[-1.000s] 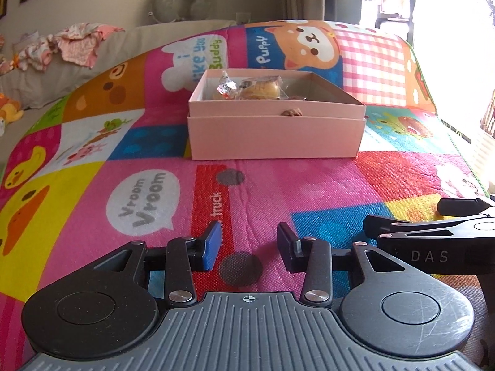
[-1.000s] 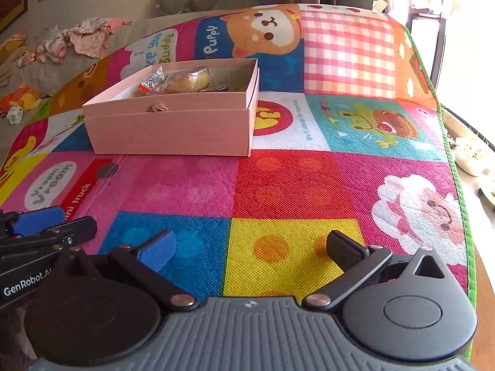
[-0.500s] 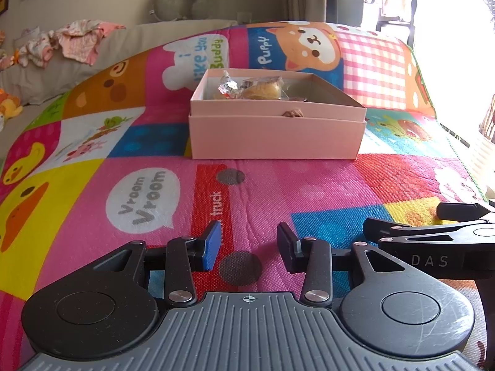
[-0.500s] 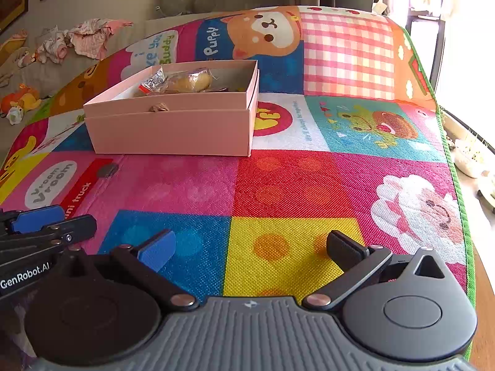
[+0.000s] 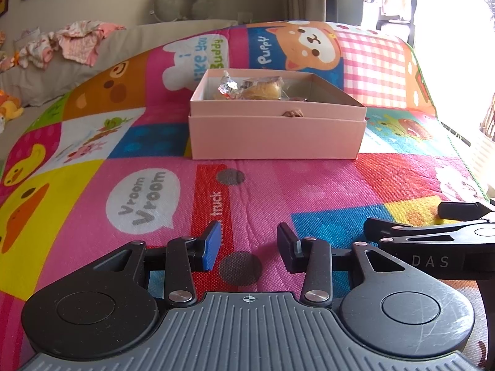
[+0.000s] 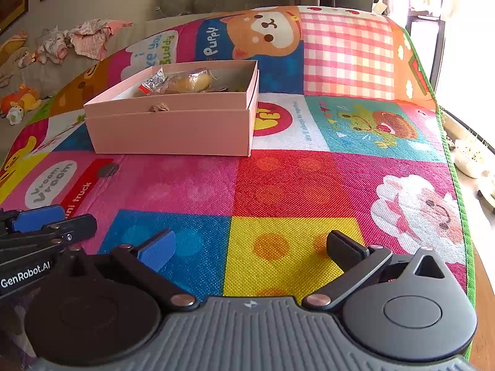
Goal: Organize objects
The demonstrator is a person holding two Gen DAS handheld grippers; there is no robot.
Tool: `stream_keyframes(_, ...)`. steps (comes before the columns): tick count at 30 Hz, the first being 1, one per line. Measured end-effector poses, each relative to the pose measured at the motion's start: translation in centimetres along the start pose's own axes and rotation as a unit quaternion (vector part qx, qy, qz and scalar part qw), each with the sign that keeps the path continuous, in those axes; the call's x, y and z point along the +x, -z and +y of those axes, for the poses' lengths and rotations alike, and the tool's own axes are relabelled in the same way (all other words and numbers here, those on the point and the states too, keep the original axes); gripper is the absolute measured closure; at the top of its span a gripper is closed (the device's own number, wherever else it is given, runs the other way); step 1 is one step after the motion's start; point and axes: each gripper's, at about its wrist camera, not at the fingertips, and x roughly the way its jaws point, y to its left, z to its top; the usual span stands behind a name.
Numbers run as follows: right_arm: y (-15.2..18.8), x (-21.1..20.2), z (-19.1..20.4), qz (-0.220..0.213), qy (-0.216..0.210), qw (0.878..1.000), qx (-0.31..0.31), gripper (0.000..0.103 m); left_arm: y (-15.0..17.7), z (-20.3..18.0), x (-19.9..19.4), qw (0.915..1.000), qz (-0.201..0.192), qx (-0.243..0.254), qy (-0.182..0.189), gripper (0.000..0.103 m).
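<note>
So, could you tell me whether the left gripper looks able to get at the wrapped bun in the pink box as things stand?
Probably yes. The left gripper is open and empty, the mat between it and the pink box is bare, and the box has no lid on. The wrapped bun sits behind the near wall, so coming from above looks easiest.

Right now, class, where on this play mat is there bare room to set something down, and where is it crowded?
The mat is bare between the pink box and the two grippers, and also right of the box, out to the green edge. The box itself is crowded: wrapped snacks fill its left end. The left gripper and right gripper, both open, take up the near edge.
</note>
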Motion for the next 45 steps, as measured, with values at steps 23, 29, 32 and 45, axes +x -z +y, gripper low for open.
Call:
stream_keyframes(23, -0.05, 0.00, 0.00, 0.000, 0.000, 1.000, 0.000, 0.000, -0.14, -0.02, -0.02, 1.0000, 0.000, 0.000, -0.001, 0.059)
stream_keyframes(29, -0.05, -0.01, 0.00, 0.000, 0.000, 1.000, 0.000, 0.000, -0.17, 0.13, -0.01, 1.0000, -0.001, -0.008, 0.005, 0.060)
stream_keyframes(32, -0.01, -0.04, 0.02, 0.000, 0.000, 1.000, 0.000, 0.000, -0.13, 0.18, -0.04, 0.9999, -0.001, -0.008, 0.006, 0.060)
stream_keyframes(45, -0.06, 0.03, 0.04, 0.000, 0.000, 1.000, 0.000, 0.000, -0.14, -0.13, 0.04, 1.0000, 0.000, 0.001, -0.002, 0.059)
